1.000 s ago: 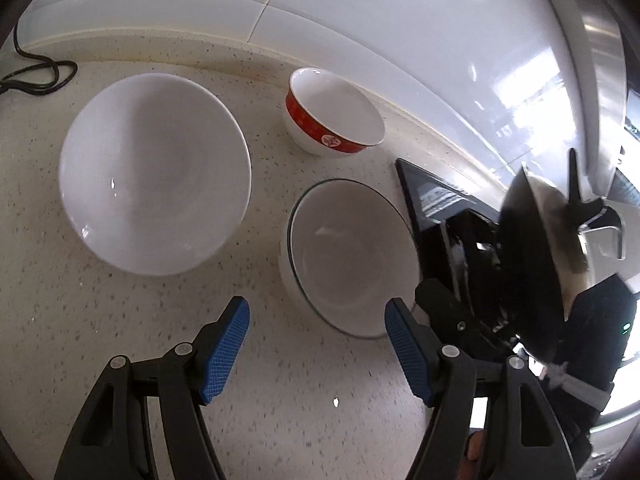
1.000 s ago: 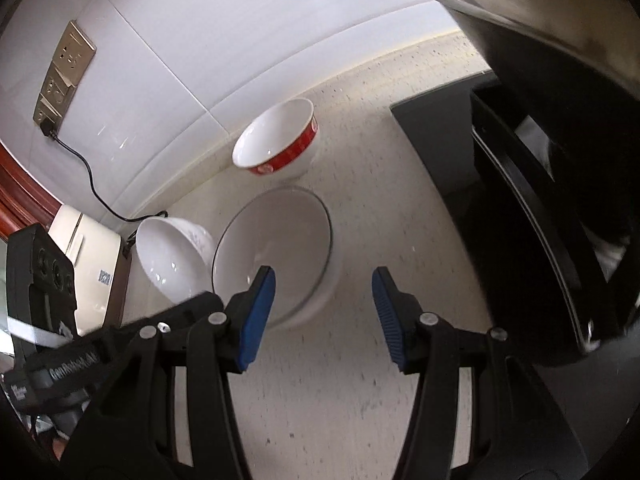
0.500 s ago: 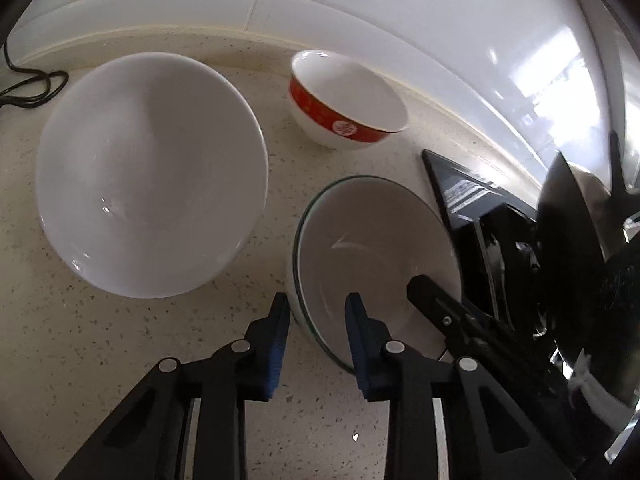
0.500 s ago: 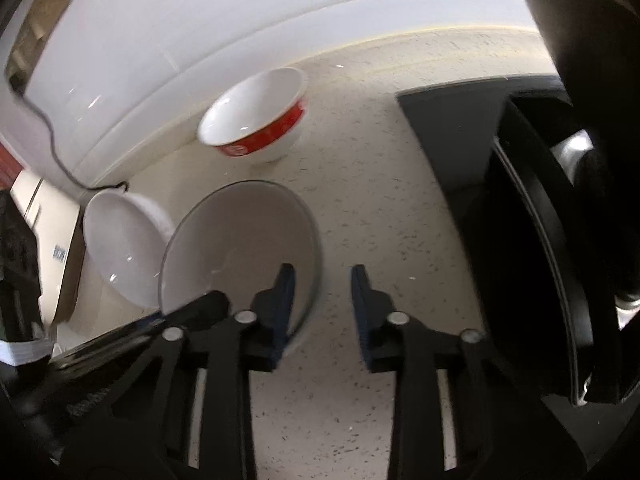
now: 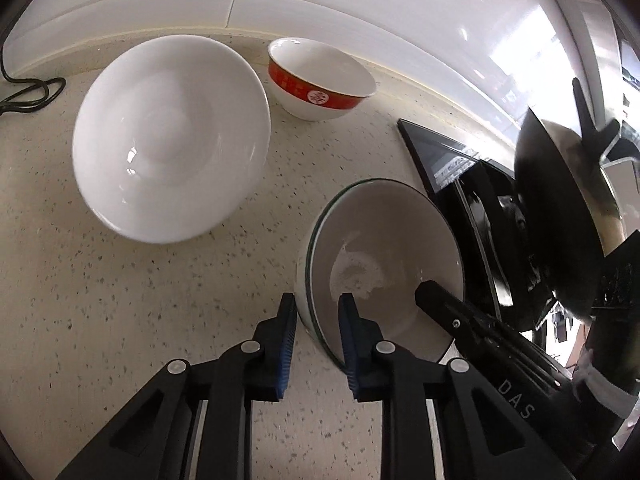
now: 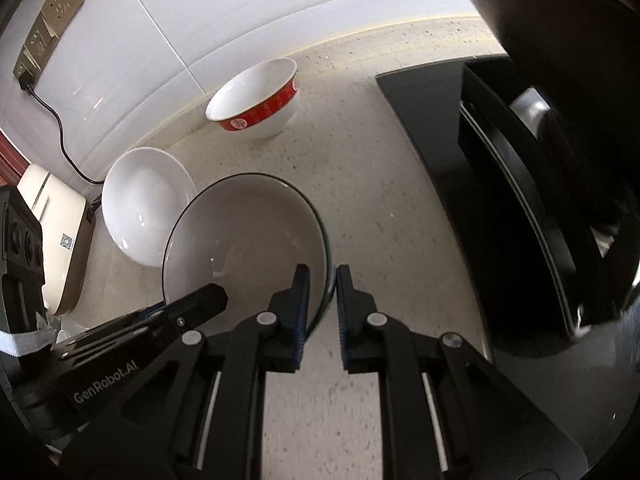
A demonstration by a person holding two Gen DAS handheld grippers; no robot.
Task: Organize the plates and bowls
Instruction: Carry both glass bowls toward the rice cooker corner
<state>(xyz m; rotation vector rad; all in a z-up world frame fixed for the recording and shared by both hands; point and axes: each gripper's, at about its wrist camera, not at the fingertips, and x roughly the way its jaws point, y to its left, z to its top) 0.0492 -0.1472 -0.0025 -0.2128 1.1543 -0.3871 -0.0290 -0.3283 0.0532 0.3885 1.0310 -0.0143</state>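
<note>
Both tongs clamped on the rim of the dark-rimmed bowl [image 5: 384, 264]: left tongs [image 5: 316, 320] on its left side, one pad outside the wall and one inside; right tongs [image 6: 322, 296] on the opposite side, likewise straddling the rim. Jaws of both just closed in, the rim between them. Bowl low near the front edge of the tabletop [image 5: 100, 280], just beside the black stove [image 6: 460, 160] at the right edge; whether its base touches the surface cannot be told. White bowl [image 5: 172, 136] sitting apart toward the back left; red-banded bowl [image 5: 320, 80] close to the back edge by the tiled wall [image 5: 360, 8]. No stack anywhere: all three dishes separate. Judged early in the job, with one bowl gripped and nothing yet nested or put away. Left to do, probably: lifting this bowl, setting it with the others, then gathering the remaining two.
</note>
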